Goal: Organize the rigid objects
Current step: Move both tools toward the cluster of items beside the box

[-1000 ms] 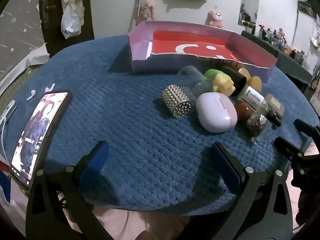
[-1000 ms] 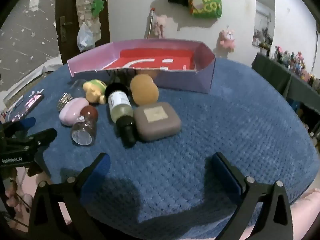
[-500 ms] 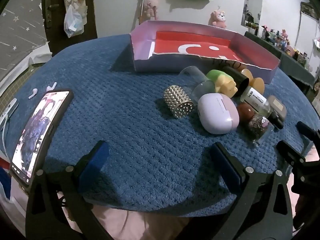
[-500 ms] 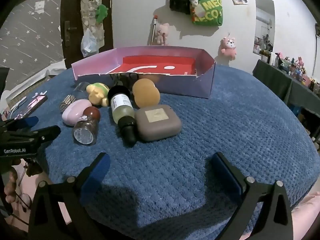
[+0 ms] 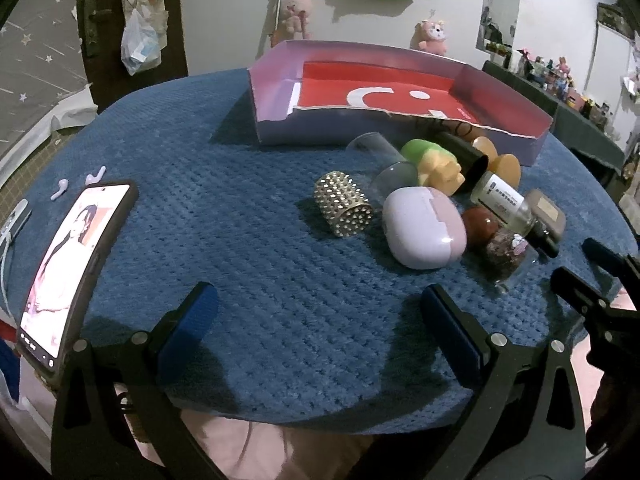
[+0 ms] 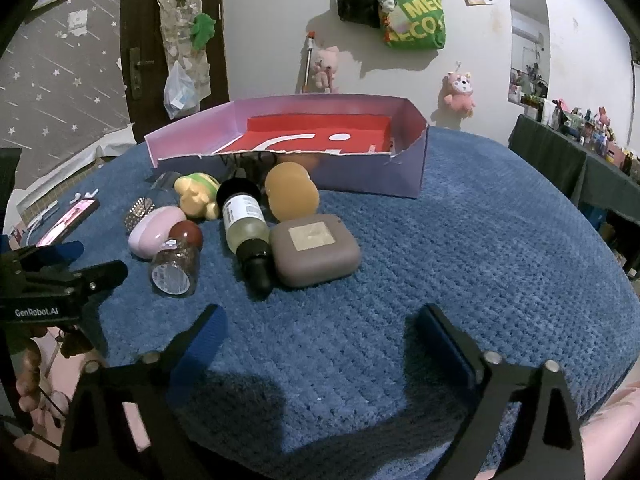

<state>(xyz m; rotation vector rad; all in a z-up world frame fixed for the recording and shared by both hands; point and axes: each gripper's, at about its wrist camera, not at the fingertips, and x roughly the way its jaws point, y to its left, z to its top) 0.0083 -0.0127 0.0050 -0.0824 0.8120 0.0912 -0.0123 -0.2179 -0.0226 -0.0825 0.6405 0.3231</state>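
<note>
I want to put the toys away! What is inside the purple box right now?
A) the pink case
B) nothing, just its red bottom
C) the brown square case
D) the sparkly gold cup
B: the purple box shows only its red bottom, and the things all lie on the blue cloth in front of it.

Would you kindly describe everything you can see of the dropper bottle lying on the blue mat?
The dropper bottle is clear glass holding a pale yellowish liquid, with a white printed label and a black dropper cap. It lies on its side on the blue mat, cap toward the right wrist camera, base toward the purple box. The brown square case rests against its cap side. A round orange piece sits close by and may touch it. No jaws touch it.
</note>
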